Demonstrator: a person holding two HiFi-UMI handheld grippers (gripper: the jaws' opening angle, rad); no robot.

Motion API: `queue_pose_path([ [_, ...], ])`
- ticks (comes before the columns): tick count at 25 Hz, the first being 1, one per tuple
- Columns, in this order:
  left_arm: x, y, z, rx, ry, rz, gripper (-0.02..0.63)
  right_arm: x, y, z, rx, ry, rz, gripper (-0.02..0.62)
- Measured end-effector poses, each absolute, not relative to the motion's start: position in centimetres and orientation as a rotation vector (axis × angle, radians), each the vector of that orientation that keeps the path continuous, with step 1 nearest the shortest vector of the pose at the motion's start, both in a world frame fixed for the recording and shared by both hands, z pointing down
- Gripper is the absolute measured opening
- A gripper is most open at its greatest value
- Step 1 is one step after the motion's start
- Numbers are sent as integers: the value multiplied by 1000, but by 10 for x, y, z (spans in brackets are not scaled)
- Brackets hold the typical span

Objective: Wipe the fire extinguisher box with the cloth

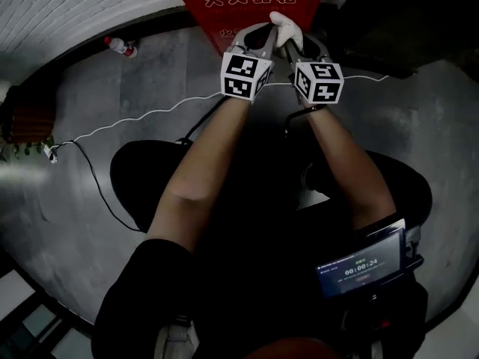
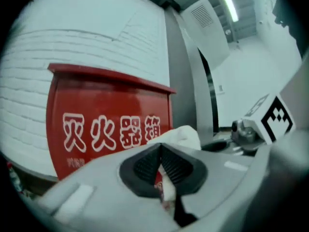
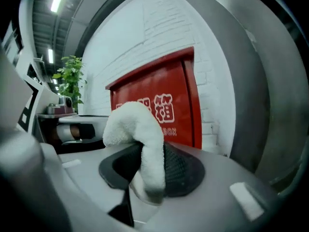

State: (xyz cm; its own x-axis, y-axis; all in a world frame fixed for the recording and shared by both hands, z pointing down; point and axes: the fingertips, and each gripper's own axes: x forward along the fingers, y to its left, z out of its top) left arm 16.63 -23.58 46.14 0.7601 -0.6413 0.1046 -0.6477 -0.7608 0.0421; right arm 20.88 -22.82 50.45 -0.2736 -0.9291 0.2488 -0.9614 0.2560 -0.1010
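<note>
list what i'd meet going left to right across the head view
potted plant → bottle → left gripper → right gripper → screen; both grippers are shut on the cloth, so its place is left out

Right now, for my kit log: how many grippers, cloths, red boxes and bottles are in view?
grippers: 2 (left gripper, right gripper)
cloth: 1
fire extinguisher box: 1
bottle: 1
Total: 5
</note>
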Motion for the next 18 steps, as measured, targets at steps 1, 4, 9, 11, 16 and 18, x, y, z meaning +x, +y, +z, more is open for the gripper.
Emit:
queue_pose_path([
  [1, 156, -238, 442, 2903, -1062, 104, 5, 204, -231, 483, 1785, -2405, 316, 126],
  [4, 126, -240, 388, 2942, -1040, 27, 5, 188, -231, 421, 1705, -2482, 191, 126],
  [9, 90, -230, 310, 3028, -1010, -22, 5, 162, -212, 331, 1561, -2552, 50, 126],
  [11, 72, -234, 278, 3069, -1040, -41, 5, 154, -208, 295, 1528, -2590, -4, 127],
  [16, 30, -241, 212, 3131, -1091, -42, 5, 135, -199, 229, 1479, -2662, -106, 127],
  [18, 27, -235, 194, 3146, -1074, -75, 5, 127, -200, 218, 1461, -2683, -113, 127],
])
